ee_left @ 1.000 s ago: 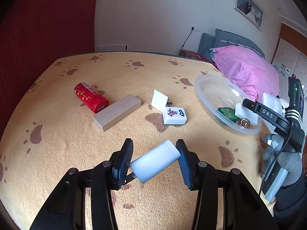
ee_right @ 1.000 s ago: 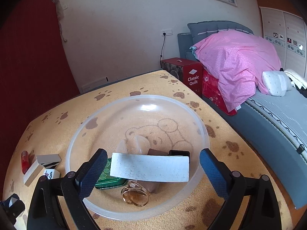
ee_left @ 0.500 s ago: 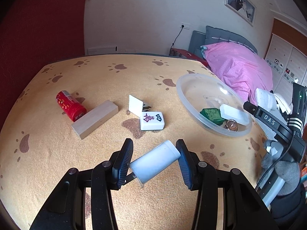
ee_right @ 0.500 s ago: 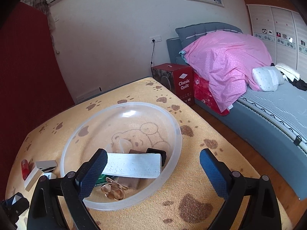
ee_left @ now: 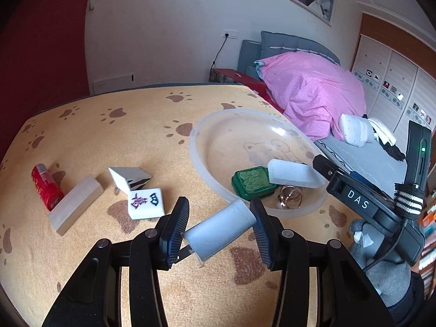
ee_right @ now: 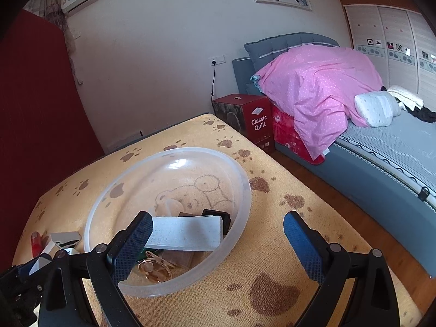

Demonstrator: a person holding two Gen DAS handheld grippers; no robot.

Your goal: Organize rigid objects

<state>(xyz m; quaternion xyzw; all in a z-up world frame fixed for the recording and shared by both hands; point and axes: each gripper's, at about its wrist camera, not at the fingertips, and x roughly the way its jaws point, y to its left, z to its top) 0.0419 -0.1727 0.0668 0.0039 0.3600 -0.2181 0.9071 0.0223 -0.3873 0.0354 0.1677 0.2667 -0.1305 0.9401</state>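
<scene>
My left gripper point(ee_left: 219, 229) is shut on a white cylindrical bottle point(ee_left: 220, 230), held tilted above the paw-print tabletop just short of the clear plastic bowl point(ee_left: 201, 133). In the bowl lie a green tin point(ee_left: 252, 182), a white block point(ee_left: 293, 174) and a gold ring point(ee_left: 290, 194). Left of the bowl are a mahjong tile point(ee_left: 145, 203), a small white box point(ee_left: 128, 177), a wooden block point(ee_left: 75, 207) and a red can point(ee_left: 43, 185). My right gripper point(ee_right: 218, 241) stands open and empty at the bowl's near right rim point(ee_right: 245, 185); the white block point(ee_right: 185, 233) shows behind its left finger.
The table's right edge point(ee_right: 313, 188) drops to a wooden floor, with a red quilt box point(ee_right: 245, 120) and a bed under a pink cover point(ee_right: 318, 87) beyond. A red wall panel point(ee_left: 41, 41) stands behind the table on the left.
My left gripper has carried the bottle rightward, toward the bowl, so the loose items slid left in its view. The right gripper drew back a little to the bowl's right.
</scene>
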